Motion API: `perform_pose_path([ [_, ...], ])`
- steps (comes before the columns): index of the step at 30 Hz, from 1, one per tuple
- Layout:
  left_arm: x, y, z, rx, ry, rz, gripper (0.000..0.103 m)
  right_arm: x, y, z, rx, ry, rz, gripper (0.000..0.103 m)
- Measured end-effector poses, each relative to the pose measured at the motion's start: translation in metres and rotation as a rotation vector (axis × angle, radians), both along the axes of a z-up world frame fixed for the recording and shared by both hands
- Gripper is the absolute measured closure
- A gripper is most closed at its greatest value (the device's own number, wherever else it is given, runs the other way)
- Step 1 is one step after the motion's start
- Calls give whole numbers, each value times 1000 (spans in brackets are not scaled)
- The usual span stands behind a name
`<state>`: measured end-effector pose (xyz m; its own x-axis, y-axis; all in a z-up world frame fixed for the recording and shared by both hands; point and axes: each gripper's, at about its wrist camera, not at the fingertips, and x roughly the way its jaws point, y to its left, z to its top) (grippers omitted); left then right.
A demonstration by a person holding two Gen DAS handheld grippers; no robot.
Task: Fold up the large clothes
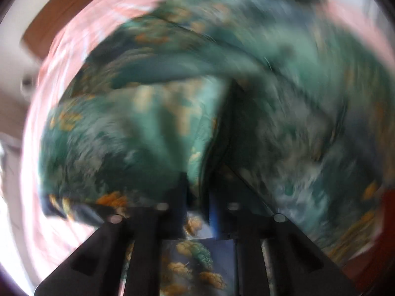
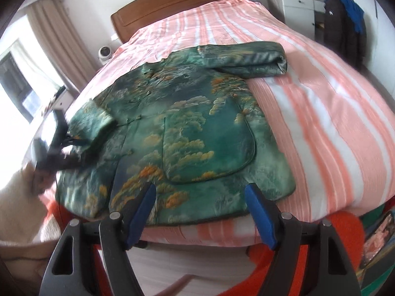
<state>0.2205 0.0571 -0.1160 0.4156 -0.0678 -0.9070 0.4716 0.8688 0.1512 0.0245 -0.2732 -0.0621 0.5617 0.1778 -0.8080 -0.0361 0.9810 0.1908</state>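
A green jacket [image 2: 197, 135] with gold cloud patterns lies spread on the pink-and-white striped bed [image 2: 333, 123]. One sleeve [image 2: 246, 59] lies folded across its far end. At the left my left gripper [image 2: 65, 139] is shut on the cuff of the other sleeve [image 2: 93, 120], lifted a little off the bed. The left wrist view is badly blurred; the green cloth [image 1: 172, 123] fills it and runs down between the fingers of the left gripper [image 1: 197, 197]. My right gripper [image 2: 200, 187] hangs open above the jacket's near hem with nothing between its blue pads [image 2: 140, 217].
A wooden headboard [image 2: 177, 2] stands at the far end of the bed. There is a curtained window [image 2: 29, 74] on the left and a white cabinet [image 2: 301, 7] with a dark coat [image 2: 340, 29] on the right. Orange cloth [image 2: 345, 234] lies below the bed's near edge.
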Motion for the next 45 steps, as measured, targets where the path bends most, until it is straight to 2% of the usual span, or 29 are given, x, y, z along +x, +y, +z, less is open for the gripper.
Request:
perform_pose_path([
  [1,0,18,19,-82,-26,46,92,-3,1,2,-24,-7,3,29],
  [4,-8,101,76,-222,-135,233,92,-11,-9,10,-78,-31,-8,29],
  [6,-16,166,101,-274,-191,382,92,-11,-19,17,-87,-41,-21,29],
  [8,-28,246,114,-291,-237,582,89,-6,-31,24,-107,-59,-36,29],
  [9,-36,280,114,-281,-250,683,86,-2,-36,28,-122,-68,-39,29],
  [10,-45,317,109,-247,-263,798,75,6,-41,32,-150,-76,-36,29],
  [11,-55,352,100,-196,-274,914,59,12,-42,35,-168,-80,-30,29],
  [12,-65,380,90,-158,-265,1006,49,23,-45,40,-202,-93,-11,29],
  [13,-77,408,77,-138,-243,1094,34,33,-45,43,-230,-107,14,29],
  [16,-122,461,40,-150,-184,1301,31,82,-39,47,-364,-143,116,29],
  [19,-160,467,20,-237,-166,1401,30,143,-25,40,-414,-138,224,29],
  [22,-184,438,10,-291,-166,1410,29,205,-3,18,-465,-76,330,27],
  [25,-193,396,8,-283,-162,1363,26,263,31,-16,-582,-45,410,27],
  [28,-205,362,9,-270,-145,1326,22,306,55,-52,-710,-36,426,27],
  [29,-214,352,12,-271,-136,1311,22,318,57,-64,-746,-29,410,30],
  [30,-212,342,11,-273,-130,1296,22,324,55,-67,-745,-35,389,50],
  [31,-209,333,14,-275,-129,1277,22,327,48,-63,-694,-48,355,63],
  [32,-206,324,19,-276,-136,1252,22,328,35,-50,-610,-74,301,82],
  [34,-198,305,30,-275,-165,1199,22,316,1,-14,-485,-164,167,85],
  [37,-176,274,51,-297,-222,1108,22,283,-85,44,-318,-265,-66,86],
  [39,-161,252,65,-322,-260,1047,20,253,-152,70,-265,-296,-242,86],
  [41,-144,229,76,-350,-293,987,16,225,-217,78,-283,-273,-408,86],
  [43,-128,205,83,-369,-322,929,15,200,-272,65,-319,-185,-535,85],
  [45,-116,183,86,-371,-330,884,15,175,-318,37,-327,-69,-635,70],
])
